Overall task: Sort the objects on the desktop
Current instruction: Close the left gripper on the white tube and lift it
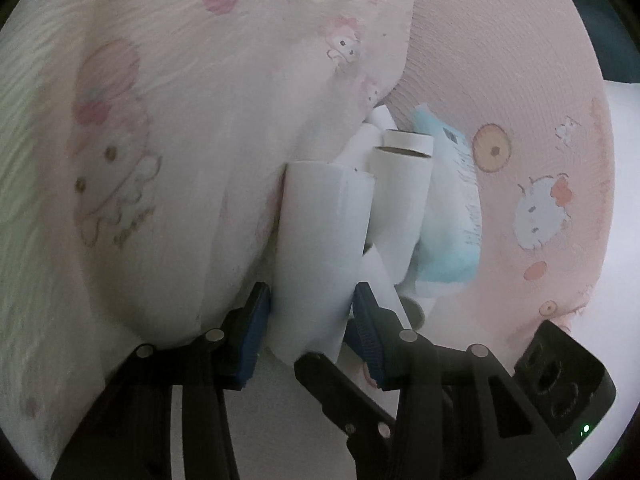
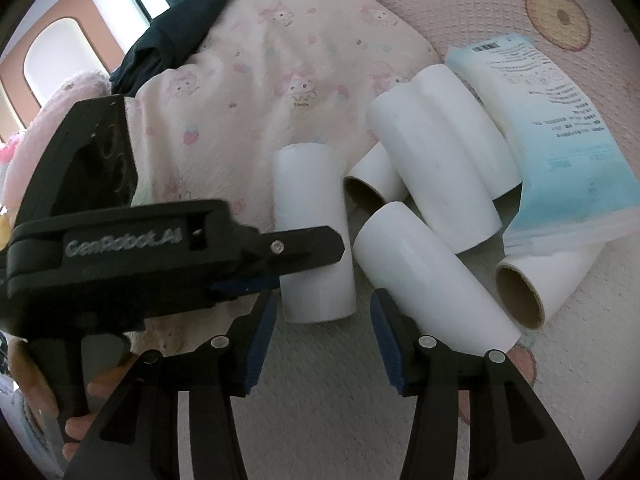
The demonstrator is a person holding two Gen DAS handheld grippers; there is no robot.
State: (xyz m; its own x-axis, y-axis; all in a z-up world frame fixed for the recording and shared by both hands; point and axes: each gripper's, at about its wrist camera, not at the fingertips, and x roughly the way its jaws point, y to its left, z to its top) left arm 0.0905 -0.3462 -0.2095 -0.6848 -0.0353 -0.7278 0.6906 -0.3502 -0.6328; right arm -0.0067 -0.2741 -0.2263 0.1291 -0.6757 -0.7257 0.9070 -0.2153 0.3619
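Observation:
Several white paper-core rolls lie in a heap on pink cartoon-print bedding (image 2: 460,12). One white roll (image 1: 316,256) stands between the blue pads (image 1: 256,320) of my left gripper (image 1: 312,312), and both pads press on its sides. From the right wrist view, that same roll (image 2: 308,208) sits in the left gripper (image 2: 288,276), which reaches in from the left. My right gripper (image 2: 322,308) is open just below that roll with nothing between its fingers. Another roll (image 2: 428,276) lies against its right finger.
A blue and white packet (image 2: 560,140) rests on the rolls at the right. A folded pink printed cloth (image 2: 248,92) and a dark garment (image 2: 172,40) lie behind the heap. A hand (image 2: 96,396) holds the left gripper's handle. The packet (image 1: 448,208) leans behind the rolls.

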